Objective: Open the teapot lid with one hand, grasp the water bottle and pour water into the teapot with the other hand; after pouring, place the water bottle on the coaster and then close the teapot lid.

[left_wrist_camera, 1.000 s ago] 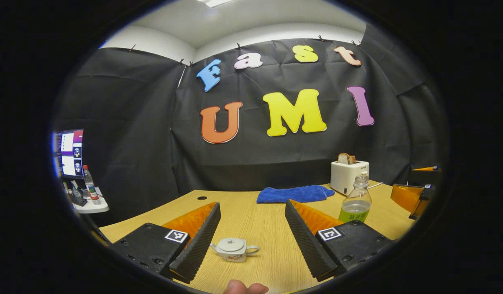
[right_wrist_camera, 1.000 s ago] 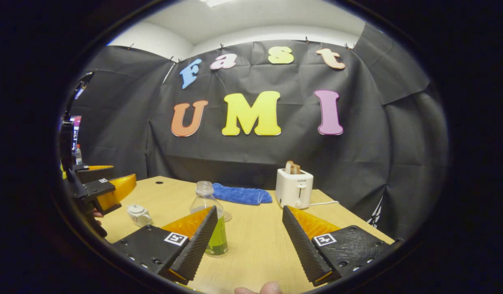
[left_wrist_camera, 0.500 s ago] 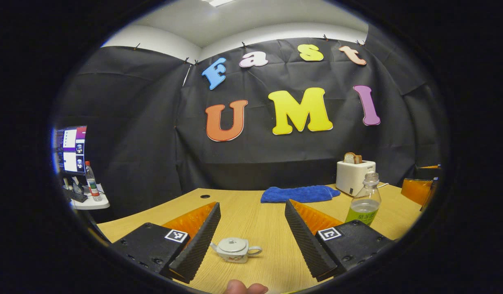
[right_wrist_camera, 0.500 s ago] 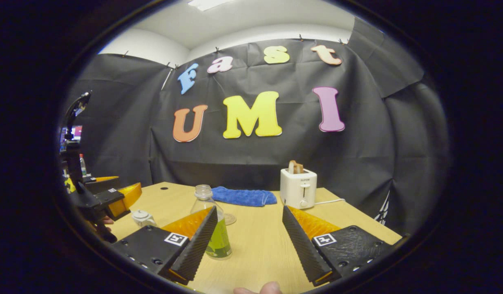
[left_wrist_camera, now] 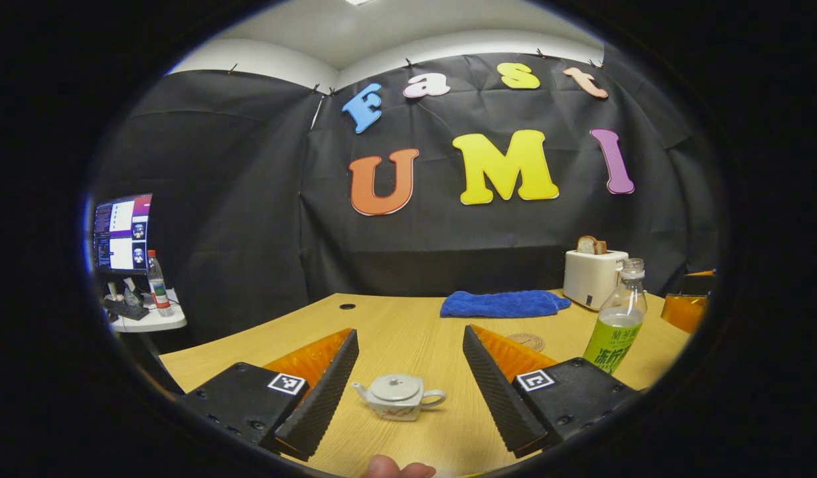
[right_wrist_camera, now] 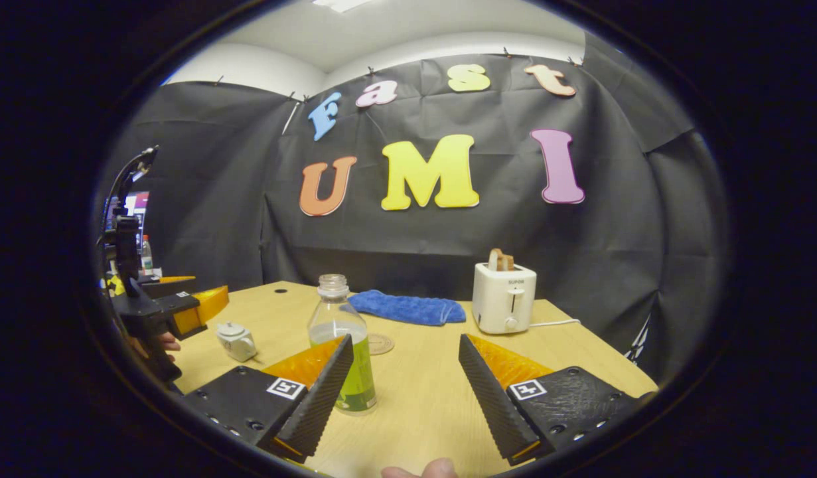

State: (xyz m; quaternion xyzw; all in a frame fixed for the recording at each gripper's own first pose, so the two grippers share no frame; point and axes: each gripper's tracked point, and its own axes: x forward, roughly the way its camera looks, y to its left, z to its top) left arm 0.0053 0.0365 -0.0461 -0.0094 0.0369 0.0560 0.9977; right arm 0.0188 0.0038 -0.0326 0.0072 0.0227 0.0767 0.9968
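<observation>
A small white teapot (left_wrist_camera: 397, 396) with its lid on sits on the wooden table (left_wrist_camera: 408, 332), just ahead of my left gripper (left_wrist_camera: 407, 392), which is open and holds nothing. The uncapped water bottle (left_wrist_camera: 615, 324) with a green label stands to the right; in the right gripper view the bottle (right_wrist_camera: 340, 345) is partly behind the left finger of my open right gripper (right_wrist_camera: 403, 392). A round coaster (right_wrist_camera: 380, 344) lies behind the bottle; it also shows as the coaster (left_wrist_camera: 526, 341) in the left gripper view. The teapot (right_wrist_camera: 236, 340) and the left gripper (right_wrist_camera: 176, 309) show at the left.
A blue cloth (left_wrist_camera: 504, 303) lies at the back of the table, and a white toaster (right_wrist_camera: 503, 304) holding bread stands to its right. A side shelf (left_wrist_camera: 146, 318) with a monitor and a bottle is off the table's left.
Both views have tilted down slightly and shifted; the coaster has come into view behind the bottle. Both grippers stay open and nothing has been grasped.
</observation>
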